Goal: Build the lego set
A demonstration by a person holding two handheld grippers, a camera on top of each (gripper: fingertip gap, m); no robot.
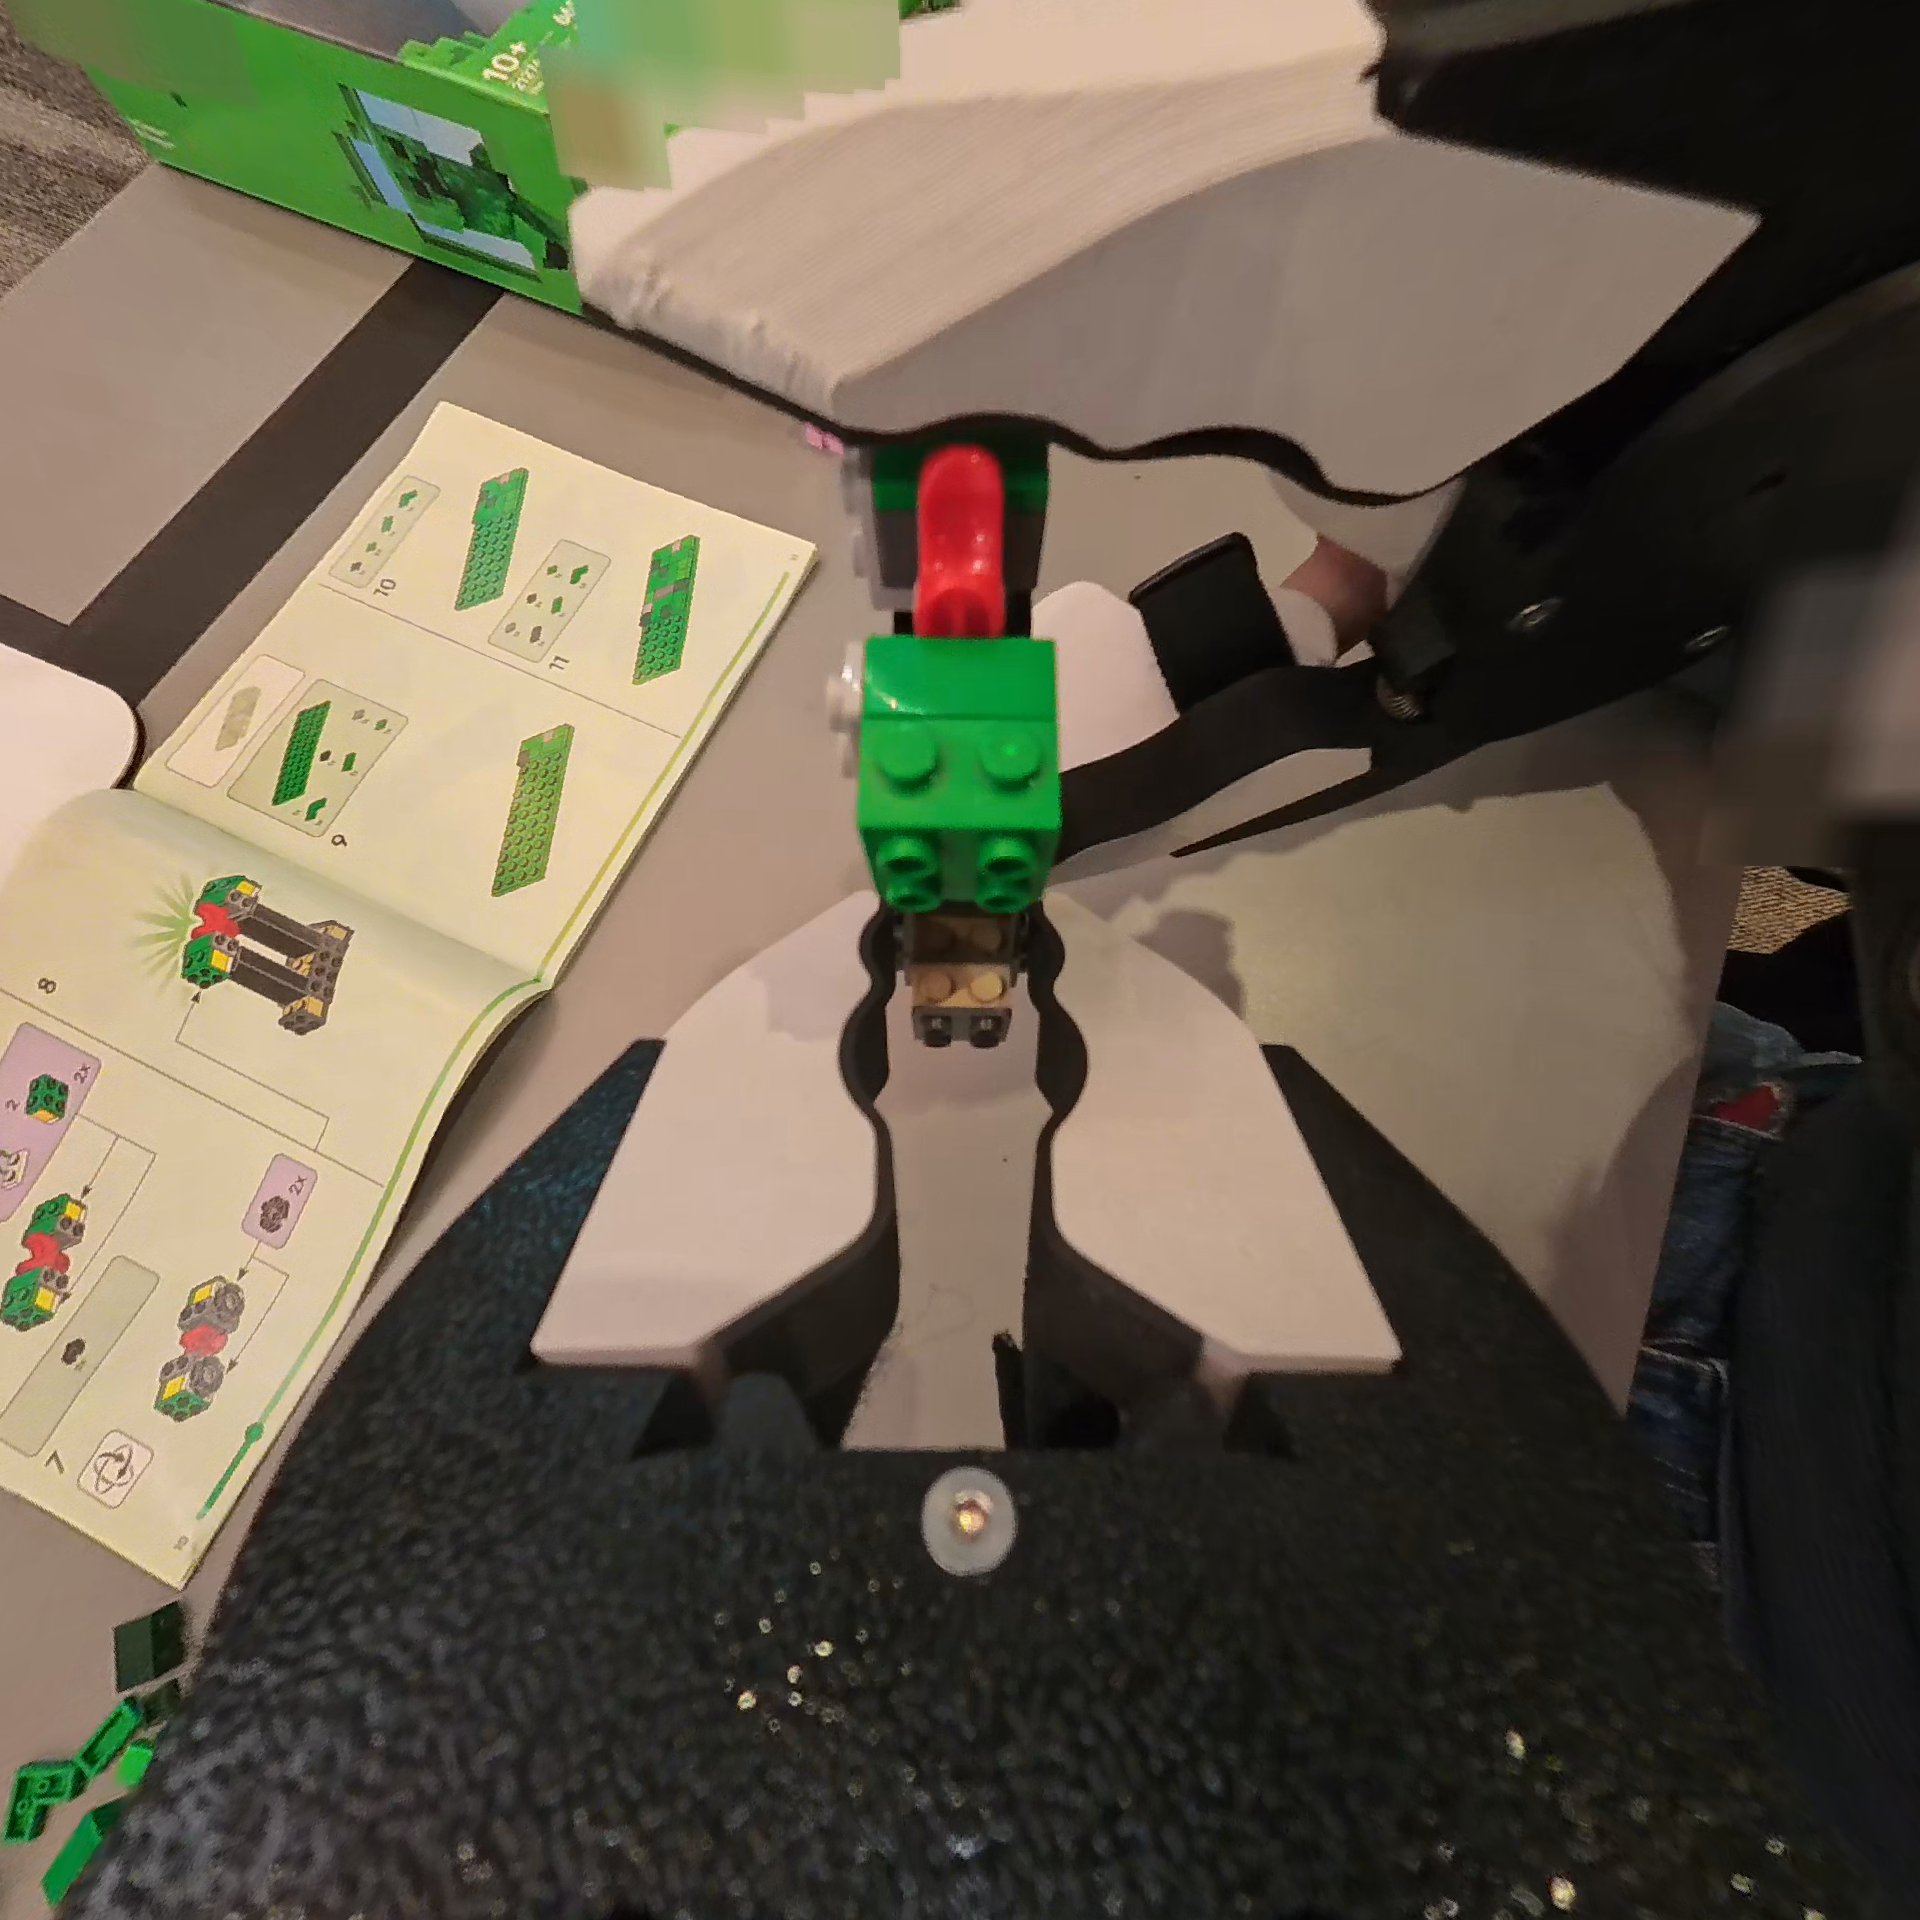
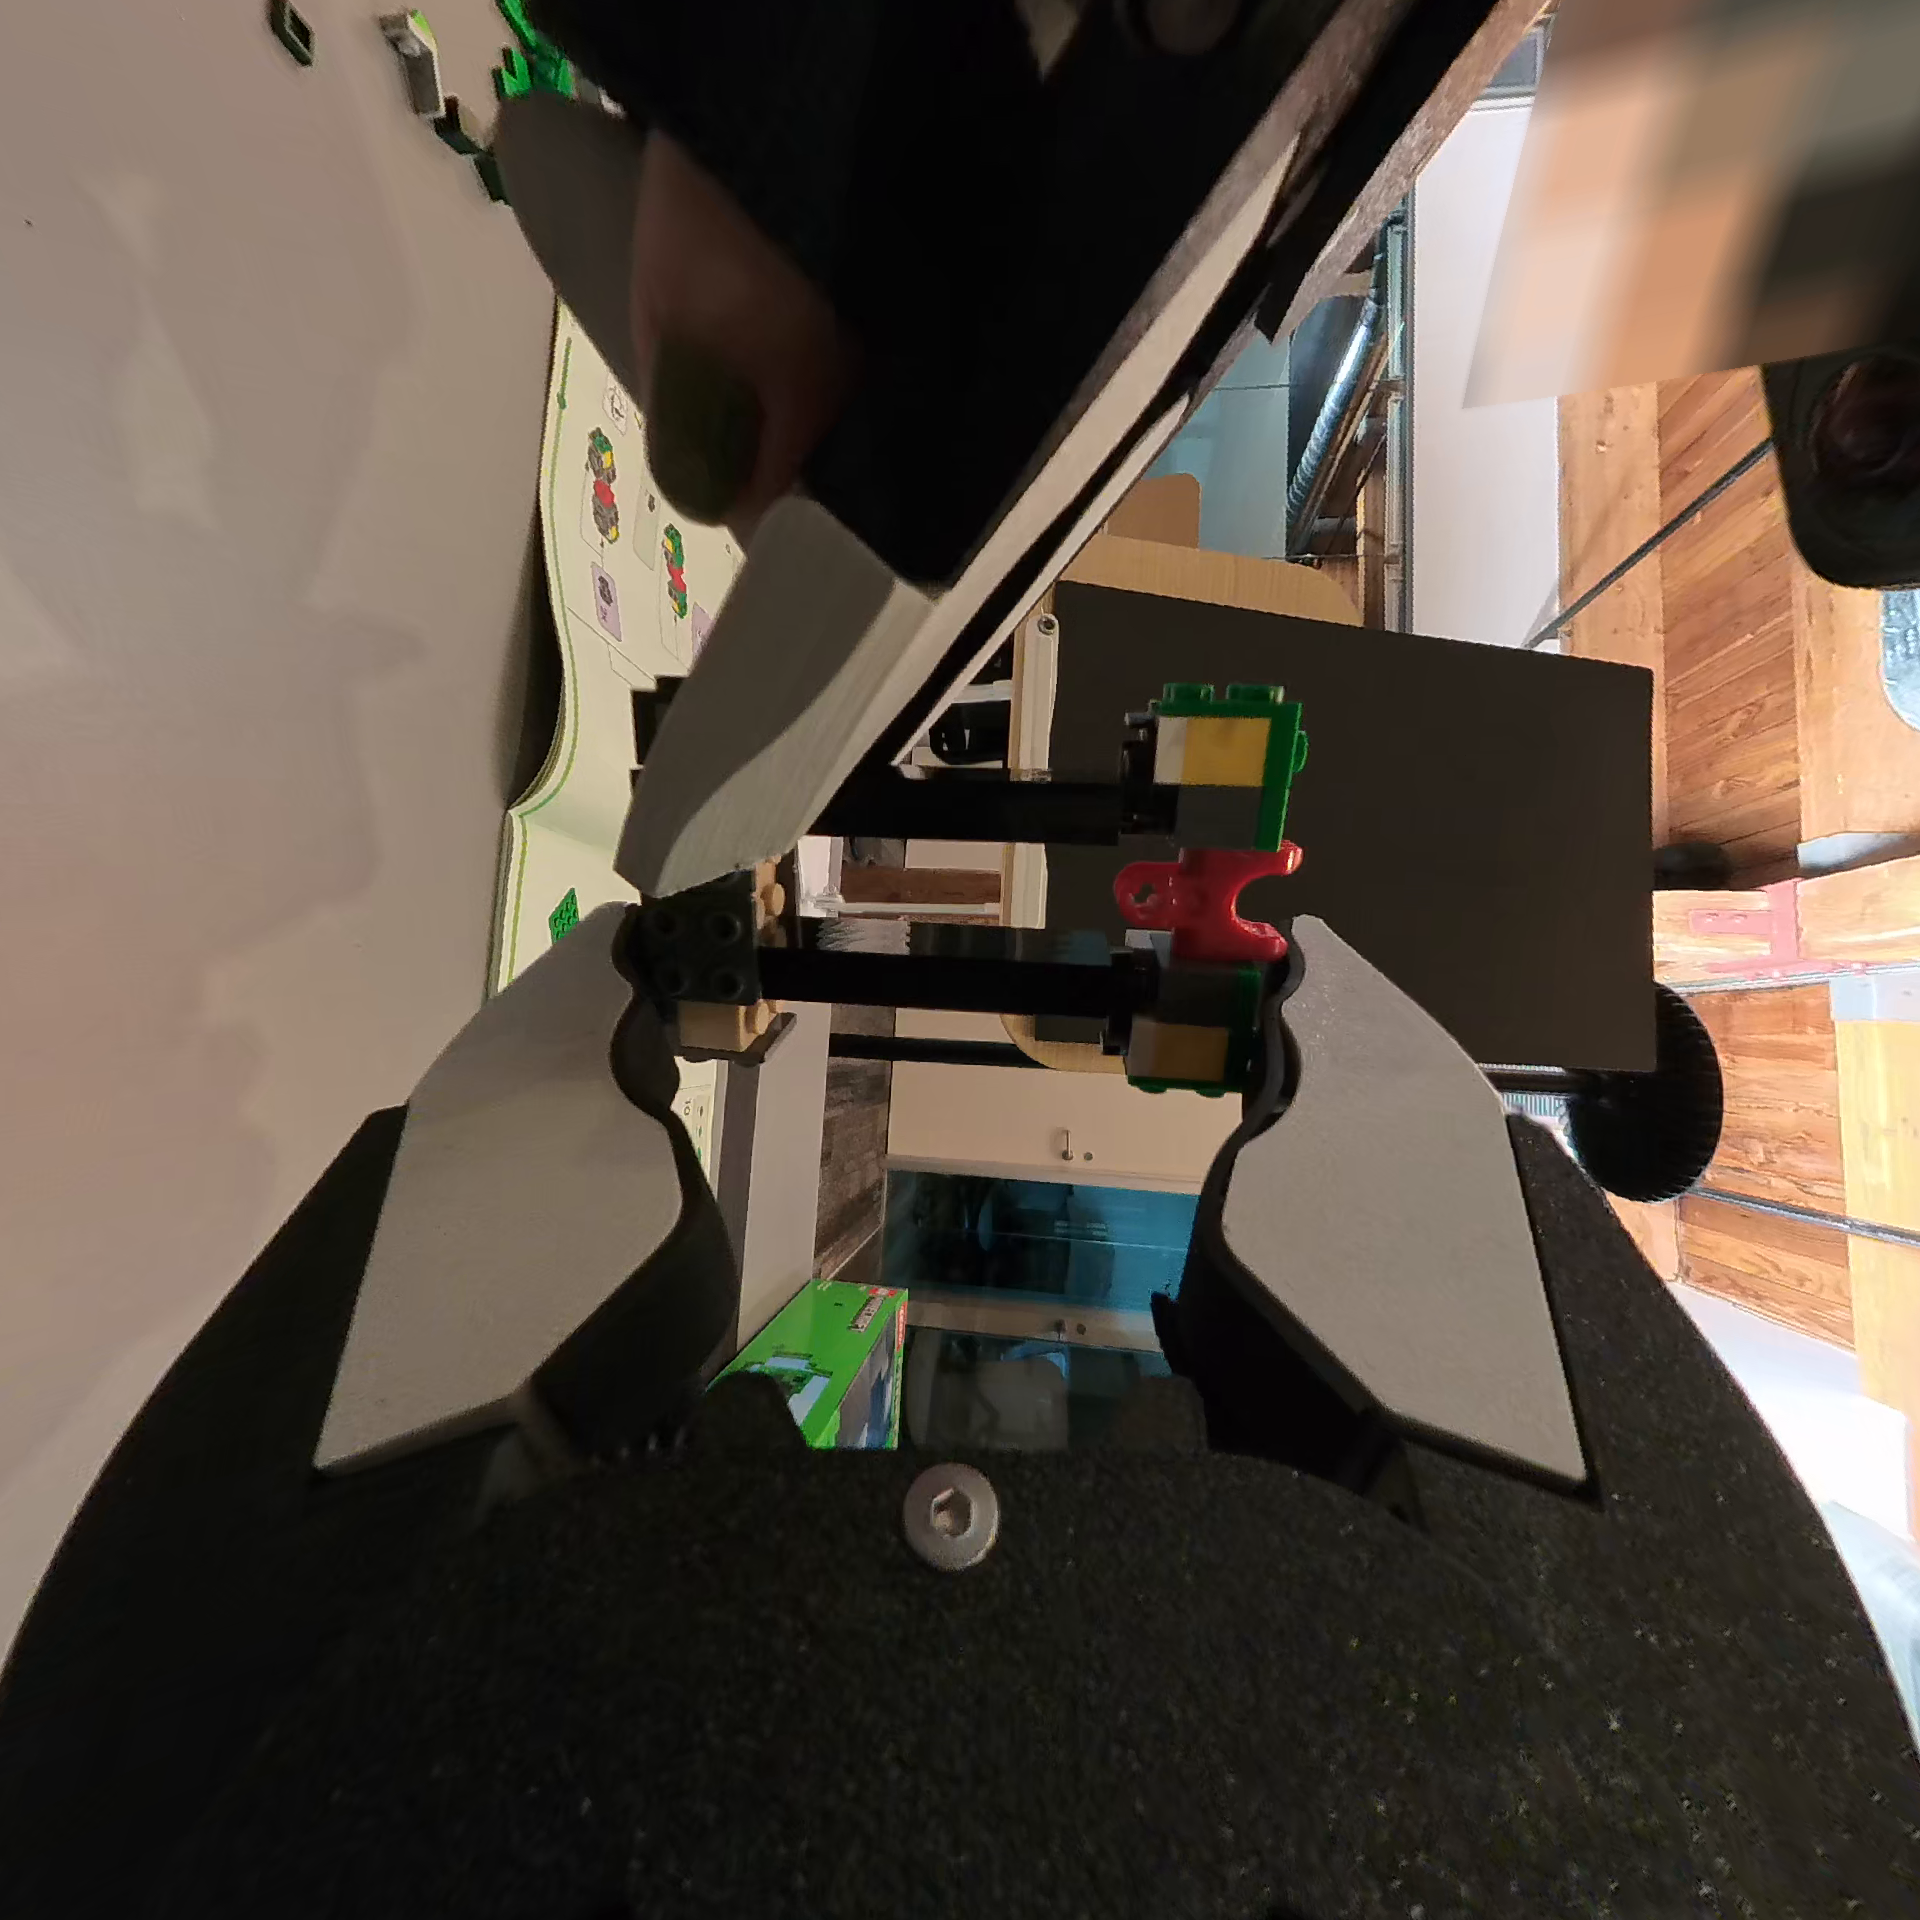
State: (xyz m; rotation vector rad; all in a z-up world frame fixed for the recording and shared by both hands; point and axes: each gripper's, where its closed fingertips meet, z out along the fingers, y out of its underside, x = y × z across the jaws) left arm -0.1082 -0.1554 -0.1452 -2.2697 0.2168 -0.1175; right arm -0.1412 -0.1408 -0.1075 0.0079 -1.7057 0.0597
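Note:
A lego assembly is held in the air between both grippers. It has two green stud blocks (image 1: 961, 769) joined by a red connector (image 1: 961, 540), two long black beams (image 2: 935, 982), and a black and tan base (image 1: 956, 987). My left gripper (image 1: 961, 997) is shut on the base end. My right gripper (image 2: 956, 987) is shut along the length of the assembly, one finger on the black base block (image 2: 696, 951), the other on a green block (image 2: 1252, 1023). The right gripper's white fingers (image 1: 1039, 208) show above the assembly in the left wrist view. The left gripper's finger (image 2: 748, 727) shows in the right wrist view.
An open instruction booklet (image 1: 395, 883) lies on the grey table (image 1: 260, 343) to the left. The green set box (image 1: 364, 135) stands at the back left. Loose green pieces (image 1: 83, 1787) lie near the front left; more small pieces (image 2: 426, 73) show in the right wrist view.

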